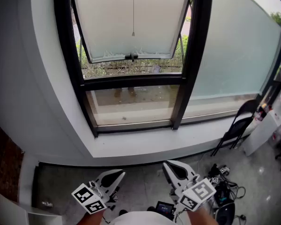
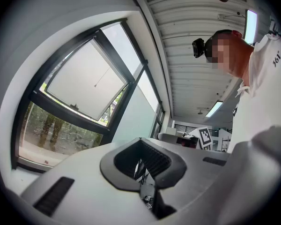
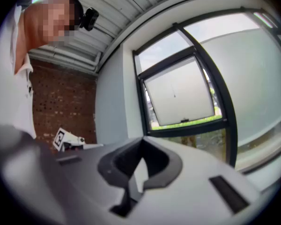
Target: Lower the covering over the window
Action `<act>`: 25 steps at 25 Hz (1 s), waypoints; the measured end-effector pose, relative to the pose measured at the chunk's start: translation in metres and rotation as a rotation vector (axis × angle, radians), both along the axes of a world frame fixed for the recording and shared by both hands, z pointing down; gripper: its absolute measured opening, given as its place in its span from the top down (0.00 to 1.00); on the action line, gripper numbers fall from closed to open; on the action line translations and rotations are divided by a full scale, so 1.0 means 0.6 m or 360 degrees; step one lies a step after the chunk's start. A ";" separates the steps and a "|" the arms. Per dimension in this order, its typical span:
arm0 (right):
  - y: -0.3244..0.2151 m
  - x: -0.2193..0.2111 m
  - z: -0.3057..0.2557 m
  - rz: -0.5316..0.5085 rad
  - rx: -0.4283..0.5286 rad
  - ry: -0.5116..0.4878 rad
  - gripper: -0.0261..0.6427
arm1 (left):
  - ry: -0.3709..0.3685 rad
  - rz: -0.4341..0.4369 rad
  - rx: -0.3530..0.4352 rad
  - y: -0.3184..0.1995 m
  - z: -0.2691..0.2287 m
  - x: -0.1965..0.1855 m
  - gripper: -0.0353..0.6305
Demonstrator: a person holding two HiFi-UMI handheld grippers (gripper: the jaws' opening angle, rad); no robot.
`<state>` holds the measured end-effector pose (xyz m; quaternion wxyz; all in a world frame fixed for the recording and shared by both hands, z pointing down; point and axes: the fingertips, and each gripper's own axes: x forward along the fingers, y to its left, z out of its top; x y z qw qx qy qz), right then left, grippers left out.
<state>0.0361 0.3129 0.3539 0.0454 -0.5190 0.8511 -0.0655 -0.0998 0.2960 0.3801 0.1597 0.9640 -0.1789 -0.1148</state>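
Note:
A black-framed window [image 1: 131,81] fills the wall ahead, and its frosted upper sash [image 1: 131,20] is tilted outward. A thin pull cord [image 1: 133,13] with a small end weight hangs in front of that sash; no covering is drawn down over the glass. The cord shows again in the left gripper view [image 2: 99,81] and the right gripper view [image 3: 174,90]. My left gripper [image 1: 117,174] and right gripper [image 1: 171,165] are low, near my body and far below the cord. Both are shut with nothing between the jaws, which also shows in their own views of the left gripper [image 2: 141,142] and right gripper [image 3: 141,144].
A wide white sill [image 1: 145,144] runs under the window. A large frosted pane [image 1: 234,46] lies to the right. A black folding chair [image 1: 239,123], white boards [image 1: 264,130] and cables with devices [image 1: 222,182] crowd the floor at right. A brick wall [image 1: 4,168] stands at left.

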 end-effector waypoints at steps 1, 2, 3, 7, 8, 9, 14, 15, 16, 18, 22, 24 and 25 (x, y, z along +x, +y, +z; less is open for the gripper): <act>-0.002 -0.001 0.000 0.0000 -0.0001 0.0001 0.93 | -0.0002 0.0001 -0.0003 -0.001 0.000 0.000 0.92; -0.003 -0.001 0.000 0.0000 -0.0003 0.0001 0.93 | -0.0003 0.0002 -0.0005 -0.002 0.001 0.000 0.92; -0.004 -0.002 0.001 -0.0001 -0.0005 0.0002 0.93 | -0.0004 0.0002 -0.0007 -0.003 0.001 0.000 0.92; -0.004 0.000 0.007 0.0000 -0.0011 0.0009 0.93 | -0.0002 0.0004 -0.0008 -0.001 0.006 0.003 0.92; -0.003 0.000 0.009 0.0000 -0.0011 0.0010 0.93 | -0.0002 0.0004 -0.0007 0.000 0.006 0.004 0.92; -0.002 0.000 0.009 -0.0003 -0.0011 0.0010 0.93 | -0.0002 0.0004 -0.0007 0.001 0.007 0.005 0.92; -0.007 0.004 0.006 -0.0008 -0.0003 -0.0030 0.93 | -0.0010 0.0004 -0.0008 -0.003 0.007 0.011 0.92; -0.009 0.005 0.006 -0.0001 -0.0005 -0.0032 0.93 | -0.0011 0.0005 -0.0007 -0.004 0.006 0.012 0.92; -0.011 0.007 0.007 0.0005 -0.0008 -0.0027 0.93 | -0.0012 0.0007 -0.0007 -0.005 0.006 0.013 0.92; -0.014 0.010 0.010 0.0016 -0.0012 -0.0007 0.93 | -0.0017 0.0008 -0.0008 -0.005 0.007 0.016 0.92; -0.018 0.025 0.010 0.0034 -0.0003 0.0023 0.92 | -0.0018 0.0002 0.0000 -0.007 0.004 0.029 0.92; -0.021 0.034 0.008 0.0034 0.0003 0.0029 0.92 | -0.0017 -0.0003 0.0009 -0.008 0.001 0.038 0.92; -0.023 0.039 0.007 0.0033 0.0006 0.0033 0.92 | -0.0017 -0.0008 0.0013 -0.010 -0.001 0.043 0.92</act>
